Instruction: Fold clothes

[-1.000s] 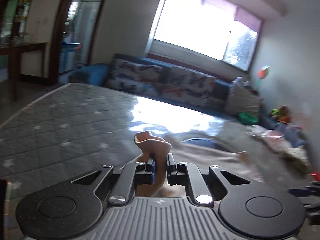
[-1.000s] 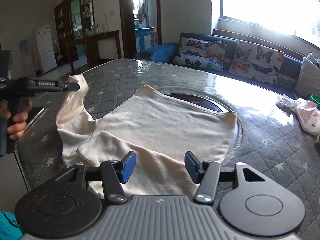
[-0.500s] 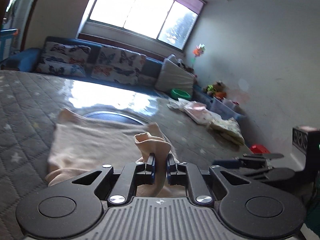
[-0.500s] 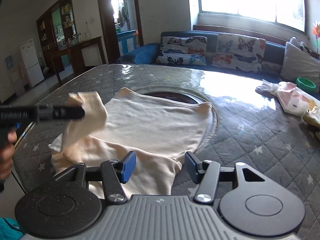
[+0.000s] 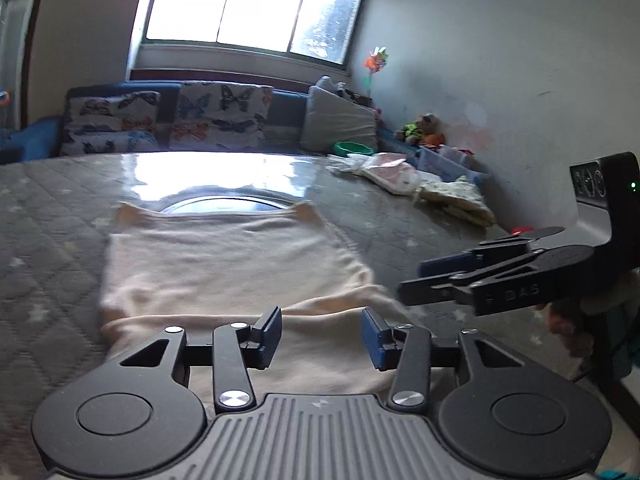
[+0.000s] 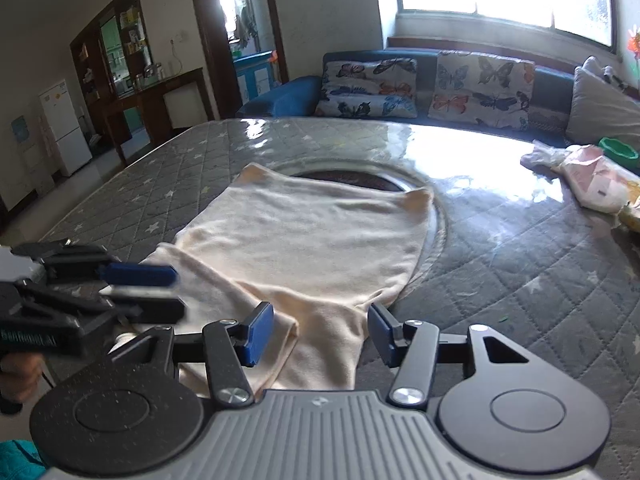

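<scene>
Cream shirt (image 6: pixel 304 236) lies flat mid-counter (image 6: pixel 520 280), both sleeves folded in at the near edge. Body folds not yet done. Left gripper (image 5: pixel 320 334) opening, nothing between; right gripper (image 6: pixel 318 334) half-open, closing slightly, empty.

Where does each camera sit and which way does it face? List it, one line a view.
Left wrist: on the left gripper, jaws opening, nothing between them; faces over the shirt toward the window; the right gripper enters from the right.
Right wrist: on the right gripper, open; faces the shirt and sofa; the left gripper enters from the left.
Shared: shirt, sofa, window.
</scene>
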`<action>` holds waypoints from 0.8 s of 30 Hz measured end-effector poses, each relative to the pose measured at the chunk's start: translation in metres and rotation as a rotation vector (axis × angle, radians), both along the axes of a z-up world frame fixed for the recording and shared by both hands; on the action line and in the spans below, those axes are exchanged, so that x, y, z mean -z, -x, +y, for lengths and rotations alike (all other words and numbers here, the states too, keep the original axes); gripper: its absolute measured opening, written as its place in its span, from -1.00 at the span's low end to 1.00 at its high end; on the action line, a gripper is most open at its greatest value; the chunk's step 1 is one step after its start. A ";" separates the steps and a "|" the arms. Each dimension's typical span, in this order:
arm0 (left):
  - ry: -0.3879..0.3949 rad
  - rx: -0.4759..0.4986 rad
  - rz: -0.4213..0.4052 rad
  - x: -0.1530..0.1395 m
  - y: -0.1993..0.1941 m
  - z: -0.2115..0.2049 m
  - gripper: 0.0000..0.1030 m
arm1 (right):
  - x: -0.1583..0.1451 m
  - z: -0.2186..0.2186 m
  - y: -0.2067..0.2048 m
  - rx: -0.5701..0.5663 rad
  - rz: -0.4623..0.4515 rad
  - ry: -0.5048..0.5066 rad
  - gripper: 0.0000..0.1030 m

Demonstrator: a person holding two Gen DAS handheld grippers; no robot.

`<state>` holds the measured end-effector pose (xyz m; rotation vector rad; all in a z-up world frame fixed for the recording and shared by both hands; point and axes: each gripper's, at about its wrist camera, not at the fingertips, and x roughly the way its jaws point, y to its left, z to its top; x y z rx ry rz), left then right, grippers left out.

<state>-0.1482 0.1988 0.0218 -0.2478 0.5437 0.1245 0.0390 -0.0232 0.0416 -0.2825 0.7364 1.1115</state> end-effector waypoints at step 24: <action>-0.131 -0.176 0.167 0.041 0.066 0.053 -0.51 | 0.032 0.038 0.004 -0.067 0.090 0.104 -0.76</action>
